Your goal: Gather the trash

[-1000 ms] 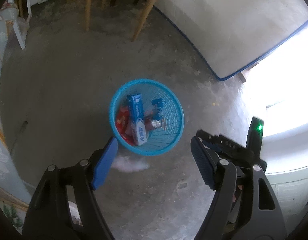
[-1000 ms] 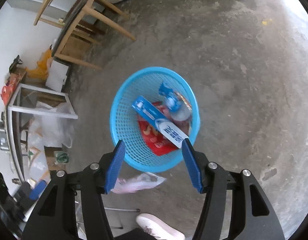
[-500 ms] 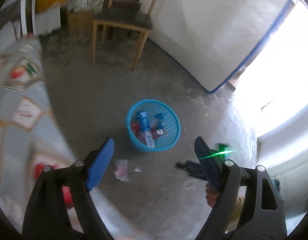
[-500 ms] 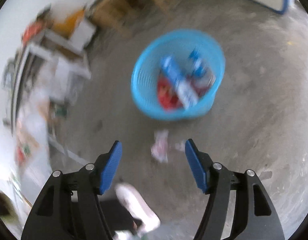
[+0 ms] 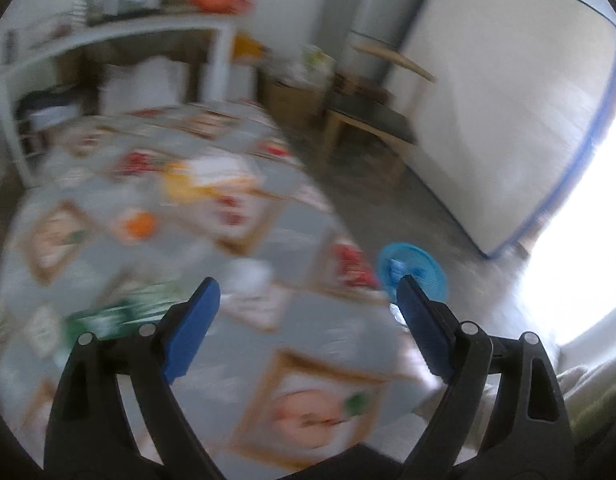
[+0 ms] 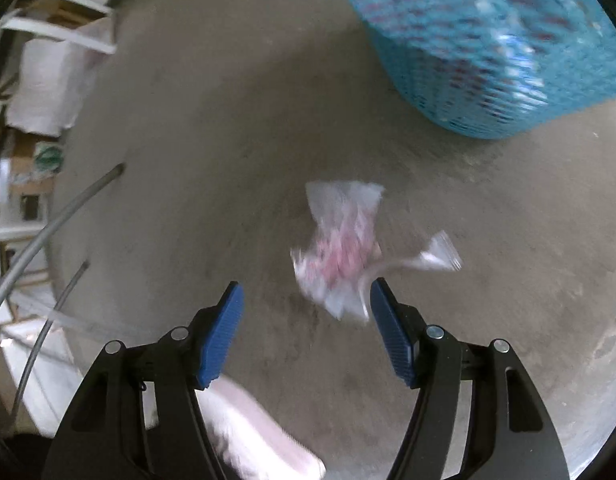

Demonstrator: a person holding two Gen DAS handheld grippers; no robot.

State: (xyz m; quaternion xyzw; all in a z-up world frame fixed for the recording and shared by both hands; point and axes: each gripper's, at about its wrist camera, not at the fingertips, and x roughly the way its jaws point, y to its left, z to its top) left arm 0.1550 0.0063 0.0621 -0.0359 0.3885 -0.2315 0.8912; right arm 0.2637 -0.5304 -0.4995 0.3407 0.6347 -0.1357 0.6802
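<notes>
Two grippers, jaws apart: right gripper (image 6: 303,304) above crumpled wrapper (image 6: 342,248), left gripper (image 5: 308,300) empty.

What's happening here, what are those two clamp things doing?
A person is tidying up trash with a handheld gripper in each hand. The right gripper hangs open just above a crumpled plastic wrapper lying on the concrete floor beside the blue basket, which already holds some trash. The left gripper, empty with its jaws having just been opening, points over a patterned tablecloth.
</notes>
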